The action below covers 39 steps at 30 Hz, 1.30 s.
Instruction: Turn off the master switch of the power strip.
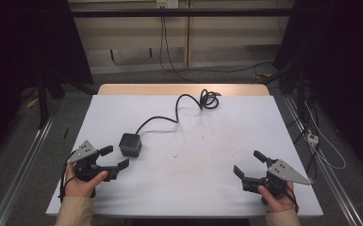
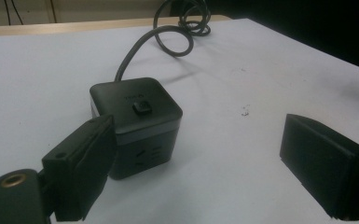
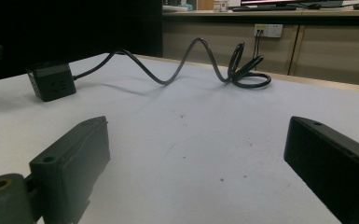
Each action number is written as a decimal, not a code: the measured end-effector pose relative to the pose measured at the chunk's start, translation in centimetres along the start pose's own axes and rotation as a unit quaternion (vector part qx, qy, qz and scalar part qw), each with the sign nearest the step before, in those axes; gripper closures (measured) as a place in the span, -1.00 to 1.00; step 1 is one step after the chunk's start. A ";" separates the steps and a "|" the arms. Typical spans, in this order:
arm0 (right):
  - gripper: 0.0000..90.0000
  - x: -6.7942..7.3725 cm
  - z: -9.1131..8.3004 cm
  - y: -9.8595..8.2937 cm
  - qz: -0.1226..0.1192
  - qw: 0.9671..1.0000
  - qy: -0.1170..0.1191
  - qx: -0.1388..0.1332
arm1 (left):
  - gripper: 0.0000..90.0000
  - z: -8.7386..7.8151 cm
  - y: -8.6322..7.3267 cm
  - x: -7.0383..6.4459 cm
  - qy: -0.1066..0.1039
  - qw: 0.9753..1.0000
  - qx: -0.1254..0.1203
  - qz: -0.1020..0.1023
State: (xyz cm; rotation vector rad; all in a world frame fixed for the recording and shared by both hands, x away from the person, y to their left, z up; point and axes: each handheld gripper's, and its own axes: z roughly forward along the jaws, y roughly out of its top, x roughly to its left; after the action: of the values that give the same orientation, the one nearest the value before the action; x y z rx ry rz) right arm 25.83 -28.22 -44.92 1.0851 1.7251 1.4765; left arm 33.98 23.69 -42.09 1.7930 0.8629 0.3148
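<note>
A dark grey cube power socket [image 1: 130, 144] sits on the white table, left of centre; its black cable [image 1: 185, 101] snakes to a coil at the far edge. My left gripper [image 1: 114, 157] is open at the front left, jaws just short of the cube. In the left gripper view the cube [image 2: 137, 121] stands close ahead, partly behind the left jaw, with a button on top. Open too is my right gripper [image 1: 249, 165] at the front right, nothing between its jaws. In the right gripper view the cube [image 3: 51, 80] is far off at the left, and the cable [image 3: 200, 60] loops across.
The white table surface [image 1: 207, 155] has a wooden strip along its far edge [image 1: 184, 89]. Metal rails run along both sides on the floor. A white power strip [image 1: 312, 138] and loose cables lie on the floor at the right. Wall sockets [image 3: 268, 30] sit behind.
</note>
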 end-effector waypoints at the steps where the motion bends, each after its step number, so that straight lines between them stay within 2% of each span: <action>1: -0.86 0.0 0.0 0.0 0.002 1.000 -0.001 -0.001 | -0.77 0.0 -0.1 0.0 -0.002 1.000 0.002 -0.001; 16: -0.86 -0.1 0.0 0.0 -0.001 1.000 0.000 0.000 | -0.82 -0.2 -1.0 0.2 0.006 1.000 0.007 0.005; 25: -0.86 0.0 0.0 -0.1 -0.001 1.000 0.000 0.003 | -0.83 -0.5 -1.4 0.5 0.010 1.000 0.001 -0.001; 30: -0.86 -0.1 0.0 -0.1 -0.001 1.000 0.000 0.001 | -0.83 -0.7 -1.6 0.6 0.010 1.000 0.004 0.003; 39: -0.86 -0.1 0.0 -0.1 -0.001 1.000 -0.001 0.002 | -0.83 -1.1 -2.2 0.7 0.011 1.000 0.004 0.000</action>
State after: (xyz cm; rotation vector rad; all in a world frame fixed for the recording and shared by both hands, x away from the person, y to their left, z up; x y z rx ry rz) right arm 25.83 -28.35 -45.01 1.0863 1.7282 1.4722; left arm 32.92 25.36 -43.75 1.7995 0.8802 0.3320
